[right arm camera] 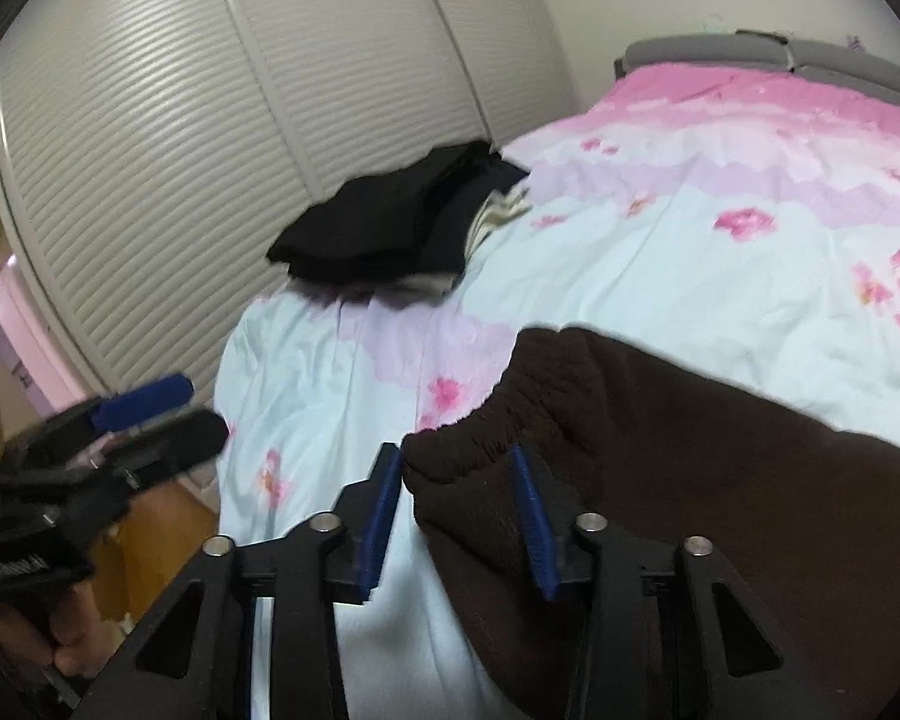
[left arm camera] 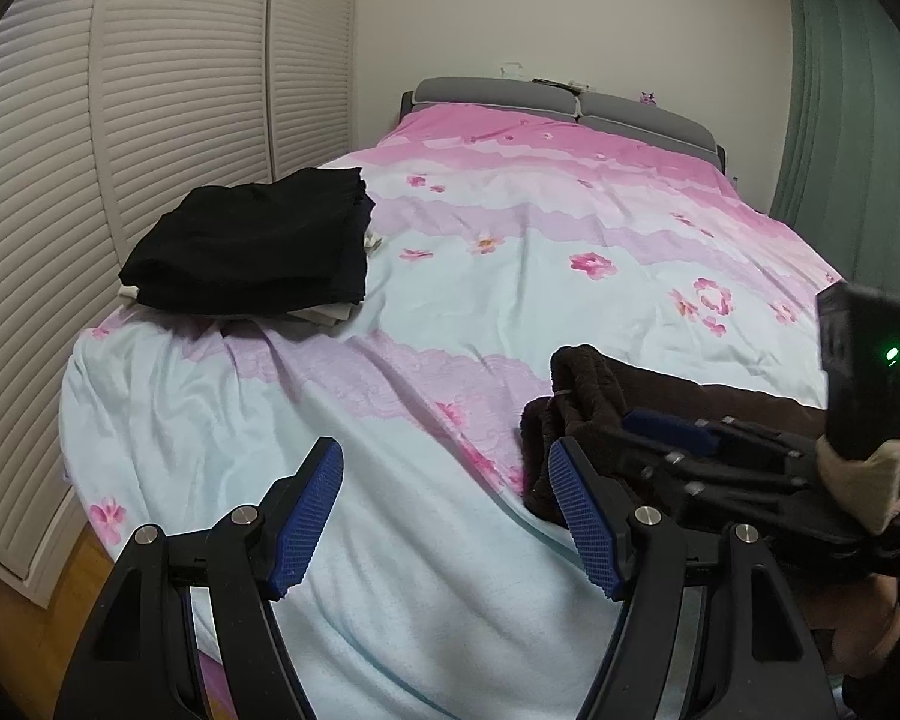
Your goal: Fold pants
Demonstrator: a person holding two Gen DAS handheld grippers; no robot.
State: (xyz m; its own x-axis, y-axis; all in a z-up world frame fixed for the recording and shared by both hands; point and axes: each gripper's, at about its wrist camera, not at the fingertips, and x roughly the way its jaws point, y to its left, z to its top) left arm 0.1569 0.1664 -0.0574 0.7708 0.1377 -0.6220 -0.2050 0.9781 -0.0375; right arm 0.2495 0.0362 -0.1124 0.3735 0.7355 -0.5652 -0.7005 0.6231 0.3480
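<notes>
Dark brown fleece pants (right arm camera: 720,450) lie on the near right of the bed, with their gathered waistband (right arm camera: 480,420) bunched toward the left. My right gripper (right arm camera: 455,453) reaches over that waistband corner. Its jaws stand partly apart with the fabric between the blue pads (right arm camera: 531,522), and a thin gap shows at the left pad. In the left wrist view the pants (left arm camera: 582,378) sit just right of my left gripper (left arm camera: 443,447). It hovers open over bare bedcover with nothing between its fingers. The right gripper (left arm camera: 666,426) lies across the pants there.
A stack of folded black clothes (left arm camera: 252,252) over something cream rests at the bed's left edge. The pink and pale blue floral bedcover (left arm camera: 510,252) runs to a grey headboard (left arm camera: 564,102). White louvred doors (left arm camera: 150,120) stand left, a green curtain (left arm camera: 840,120) right, and wooden floor (left arm camera: 60,588) below.
</notes>
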